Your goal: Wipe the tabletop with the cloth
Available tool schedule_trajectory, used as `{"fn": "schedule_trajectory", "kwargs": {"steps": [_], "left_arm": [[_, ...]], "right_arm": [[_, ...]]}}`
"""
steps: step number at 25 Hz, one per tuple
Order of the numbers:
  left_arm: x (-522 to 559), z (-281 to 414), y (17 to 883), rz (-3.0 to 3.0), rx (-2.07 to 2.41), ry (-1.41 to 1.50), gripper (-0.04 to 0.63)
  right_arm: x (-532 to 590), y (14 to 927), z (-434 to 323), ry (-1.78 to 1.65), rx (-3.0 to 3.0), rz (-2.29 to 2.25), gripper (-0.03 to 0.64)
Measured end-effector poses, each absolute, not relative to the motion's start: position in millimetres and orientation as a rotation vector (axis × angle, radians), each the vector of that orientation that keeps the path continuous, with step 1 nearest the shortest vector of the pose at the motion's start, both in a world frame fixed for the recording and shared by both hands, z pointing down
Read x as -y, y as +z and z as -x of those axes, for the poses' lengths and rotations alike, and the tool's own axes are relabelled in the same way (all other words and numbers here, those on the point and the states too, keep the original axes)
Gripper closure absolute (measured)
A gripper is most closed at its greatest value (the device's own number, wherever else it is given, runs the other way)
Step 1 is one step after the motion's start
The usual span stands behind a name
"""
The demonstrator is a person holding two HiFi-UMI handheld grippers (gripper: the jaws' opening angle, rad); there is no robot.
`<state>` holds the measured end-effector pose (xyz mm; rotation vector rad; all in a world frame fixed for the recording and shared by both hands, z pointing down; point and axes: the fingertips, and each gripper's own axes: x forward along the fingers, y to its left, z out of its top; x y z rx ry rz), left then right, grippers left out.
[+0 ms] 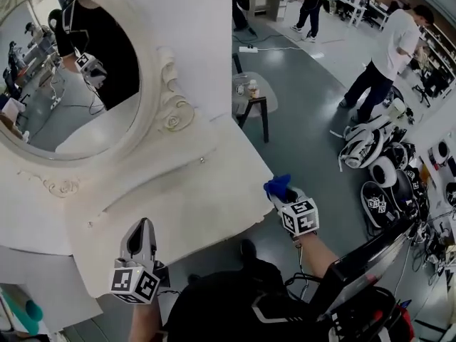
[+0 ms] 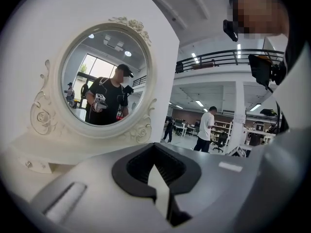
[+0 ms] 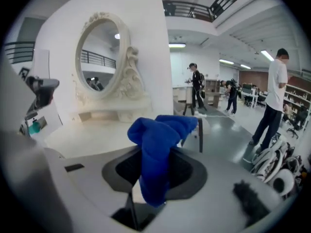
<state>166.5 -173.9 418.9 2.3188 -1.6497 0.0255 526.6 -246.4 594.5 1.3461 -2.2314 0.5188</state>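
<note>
Nearest, the left claw (image 1: 141, 228) points up over the front edge of the surface (image 1: 187, 206); its own view shows the jaws together with nothing between them. The right claw (image 1: 280, 195) is clamped on the cloth (image 1: 277, 186), a deep blue, fleecy piece bunched into a crumpled knot. In the right gripper view the cloth (image 3: 158, 147) rises out of the jaws, and its top folds over to the right. It sits at the surface's right-hand edge; whether it touches the top cannot be told.

The surface is a white, bare dressing table. At its back stands an oval mirror (image 1: 68, 84) in a carved white frame. Beyond lies a grey floor (image 1: 306, 84) with a small dark side table (image 1: 254, 100). Further off a person (image 1: 388, 55) in a white top and dark trousers stands beside heaped white gear (image 1: 374, 152).
</note>
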Motion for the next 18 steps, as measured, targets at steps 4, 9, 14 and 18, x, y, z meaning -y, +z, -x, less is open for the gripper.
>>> {"fn": "schedule_trajectory", "kwargs": {"steps": [4,9,14,18], "left_arm": [[156.1,-111.6,401.8,-2.3,1.739,-0.004,0.588],[134.7,-47.6,386.1,-2.296,1.811,-0.094,0.588],[117.0,-7.9,375.4,-2.321,1.827,-0.066,0.588],[111.3,6.6,365.4,-2.364,1.813,-0.073,0.589]], "right_arm": [[244.5,504.8,-441.7,0.423,2.458,-1.38,0.486],[223.0,429.6,-338.0,0.274,2.657,-1.305,0.486],[195.7,391.3,-274.7,0.197,2.738,-1.298,0.486],[182.6,371.0,-243.5,0.154,2.77,-1.289,0.488]]}}
